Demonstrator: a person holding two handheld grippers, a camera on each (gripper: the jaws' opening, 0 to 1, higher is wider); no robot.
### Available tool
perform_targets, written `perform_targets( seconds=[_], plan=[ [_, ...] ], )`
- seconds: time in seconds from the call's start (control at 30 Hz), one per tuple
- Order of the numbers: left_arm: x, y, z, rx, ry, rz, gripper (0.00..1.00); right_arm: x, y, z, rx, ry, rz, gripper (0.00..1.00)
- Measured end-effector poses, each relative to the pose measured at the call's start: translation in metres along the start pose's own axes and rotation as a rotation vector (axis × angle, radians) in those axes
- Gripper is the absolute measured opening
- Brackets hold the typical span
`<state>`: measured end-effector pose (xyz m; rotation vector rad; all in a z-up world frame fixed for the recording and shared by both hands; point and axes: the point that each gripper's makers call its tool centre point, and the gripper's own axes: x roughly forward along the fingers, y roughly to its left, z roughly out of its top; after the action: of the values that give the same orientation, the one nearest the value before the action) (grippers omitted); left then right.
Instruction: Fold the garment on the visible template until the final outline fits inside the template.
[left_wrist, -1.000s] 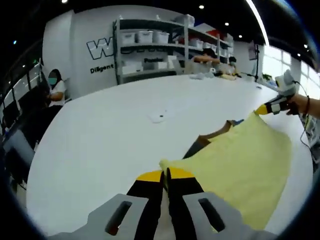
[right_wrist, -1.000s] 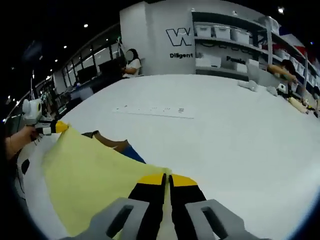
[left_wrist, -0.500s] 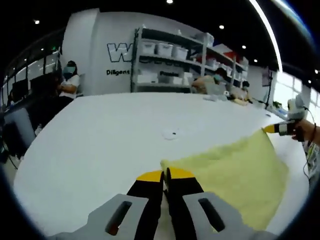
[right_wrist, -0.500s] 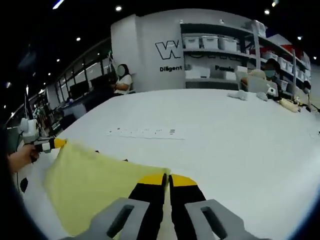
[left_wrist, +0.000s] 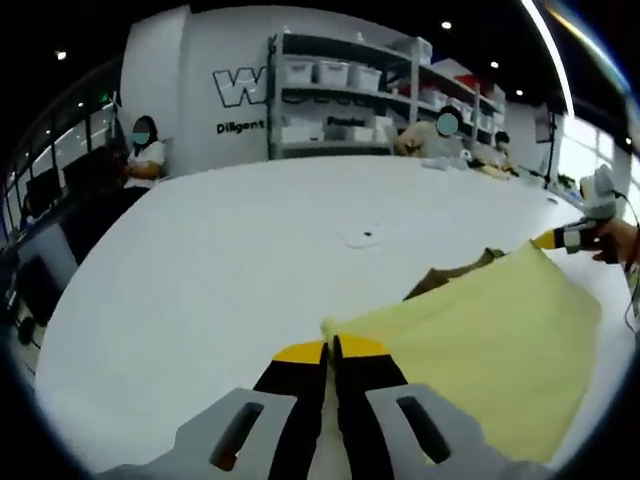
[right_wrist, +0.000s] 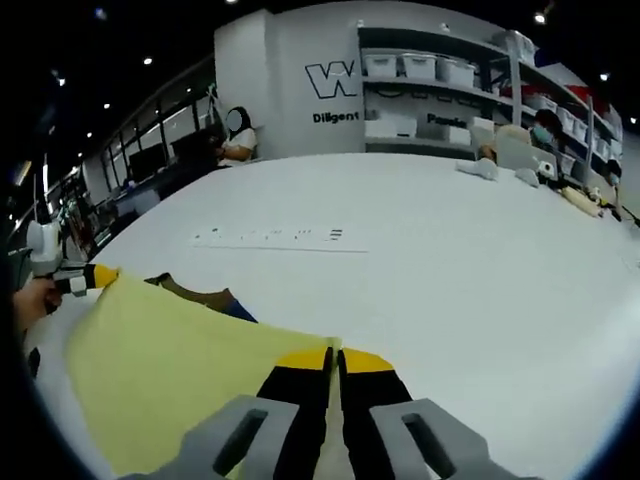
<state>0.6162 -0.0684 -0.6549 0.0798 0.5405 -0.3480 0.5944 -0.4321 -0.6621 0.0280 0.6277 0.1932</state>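
in the left gripper view the left claw (left_wrist: 331, 347) has its jaws pressed together on a corner of the pale yellow garment (left_wrist: 480, 335), which fans out from the yellow tips toward the right of the view over the white surface (left_wrist: 220, 260). at the far right the right claw (left_wrist: 548, 239), held in a hand (left_wrist: 617, 240), grips the garment's opposite corner, so the cloth is stretched between the two. a brown and dark piece of fabric (left_wrist: 450, 277) peeks out just beyond the garment's far edge.

in the right gripper view the right claw (right_wrist: 334, 355) is likewise clamped on a corner of the garment (right_wrist: 170, 375), which spreads to the left of the tips. the left claw (right_wrist: 98, 276) pinches the far corner at the left edge. the brown and blue fabric (right_wrist: 205, 299) shows beside the garment's far edge, and a line of small marks (right_wrist: 270, 238) lies well beyond it on the surface (right_wrist: 480, 280). shelves with bins (right_wrist: 440, 95) stand behind.
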Motion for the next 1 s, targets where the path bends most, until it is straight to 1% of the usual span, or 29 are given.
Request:
perform_targets(
  seconds=[0.07, 0.13, 0.23, 0.3, 0.33, 0.4, 0.47, 0.5, 0.6, 0.7, 0.73, 0.77, 0.8, 0.97, 1.0],
  plan=[
    [0.000, 0.000, 0.000, -0.010, 0.004, -0.002, 0.04, 0.000, 0.000, 0.001, -0.003, -0.005, -0.002, 0.00],
    [-0.003, 0.004, -0.001, -0.021, 0.015, 0.020, 0.07, -0.003, -0.001, 0.003, 0.022, -0.012, -0.008, 0.00],
    [-0.012, 0.007, 0.002, -0.018, 0.012, 0.021, 0.17, -0.009, 0.001, 0.004, 0.049, -0.013, 0.005, 0.00],
    [-0.019, 0.004, 0.004, -0.039, 0.008, 0.004, 0.25, -0.015, 0.006, 0.003, 0.073, -0.002, 0.029, 0.10],
    [-0.024, 0.001, 0.005, -0.044, 0.006, -0.008, 0.27, -0.019, 0.010, 0.002, 0.090, -0.001, 0.044, 0.17],
    [-0.032, -0.002, 0.008, -0.052, -0.008, -0.021, 0.33, -0.025, 0.015, 0.002, 0.101, -0.006, 0.065, 0.27],
    [-0.039, -0.007, 0.008, -0.072, -0.013, -0.042, 0.39, -0.032, 0.022, -0.003, 0.121, 0.014, 0.092, 0.34],
    [-0.042, -0.008, 0.008, -0.074, -0.015, -0.046, 0.42, -0.034, 0.024, -0.004, 0.125, 0.016, 0.097, 0.40],
    [-0.051, -0.014, 0.009, -0.070, -0.022, -0.063, 0.51, -0.044, 0.031, -0.008, 0.135, 0.025, 0.122, 0.53],
    [-0.063, -0.020, 0.011, -0.065, -0.046, -0.079, 0.63, -0.055, 0.041, -0.013, 0.121, 0.038, 0.150, 0.63],
    [-0.065, -0.022, 0.011, -0.066, -0.047, -0.085, 0.69, -0.057, 0.042, -0.013, 0.118, 0.040, 0.154, 0.66],
    [-0.069, -0.025, 0.011, -0.065, -0.049, -0.093, 0.73, -0.061, 0.046, -0.015, 0.110, 0.047, 0.168, 0.69],
    [-0.073, -0.028, 0.011, -0.059, -0.049, -0.100, 0.76, -0.064, 0.048, -0.017, 0.108, 0.050, 0.172, 0.73],
    [-0.090, -0.040, 0.008, -0.044, -0.052, -0.131, 0.91, -0.081, 0.062, -0.027, 0.113, 0.067, 0.219, 0.84],
    [-0.094, -0.044, 0.008, -0.049, -0.061, -0.149, 0.93, -0.083, 0.064, -0.028, 0.108, 0.070, 0.223, 0.86]
  ],
)
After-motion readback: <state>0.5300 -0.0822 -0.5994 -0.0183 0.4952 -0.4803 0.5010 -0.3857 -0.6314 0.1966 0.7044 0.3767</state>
